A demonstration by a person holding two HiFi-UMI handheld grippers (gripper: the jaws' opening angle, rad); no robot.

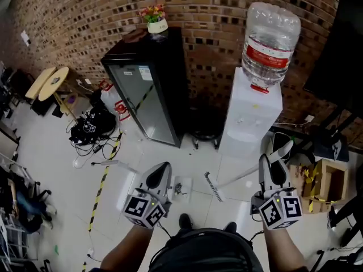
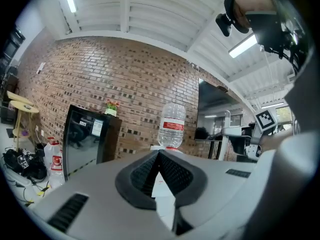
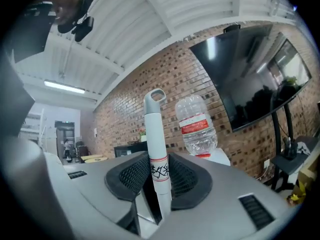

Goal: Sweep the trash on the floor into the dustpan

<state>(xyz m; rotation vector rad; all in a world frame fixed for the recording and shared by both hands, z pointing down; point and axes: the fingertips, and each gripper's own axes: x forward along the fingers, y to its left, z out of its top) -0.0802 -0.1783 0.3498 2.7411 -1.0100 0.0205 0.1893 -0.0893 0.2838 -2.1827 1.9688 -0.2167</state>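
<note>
- Head view: the broom [image 1: 214,187] has its brush head on the floor between the left gripper [image 1: 160,173] and the right gripper [image 1: 277,156], beside the trash [image 1: 181,188].
- Left gripper view: the jaws are pressed together with nothing between them.
- Right gripper view: the jaws pinch the broom's white handle [image 3: 156,134], which stands upright.

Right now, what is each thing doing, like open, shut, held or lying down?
left gripper: shut, nothing seen in it.
right gripper: shut on the broom.
broom: brush end down on the floor.
dustpan: lying on the floor.
fridge door: shut.
water bottle: upside down on the dispenser.
</note>
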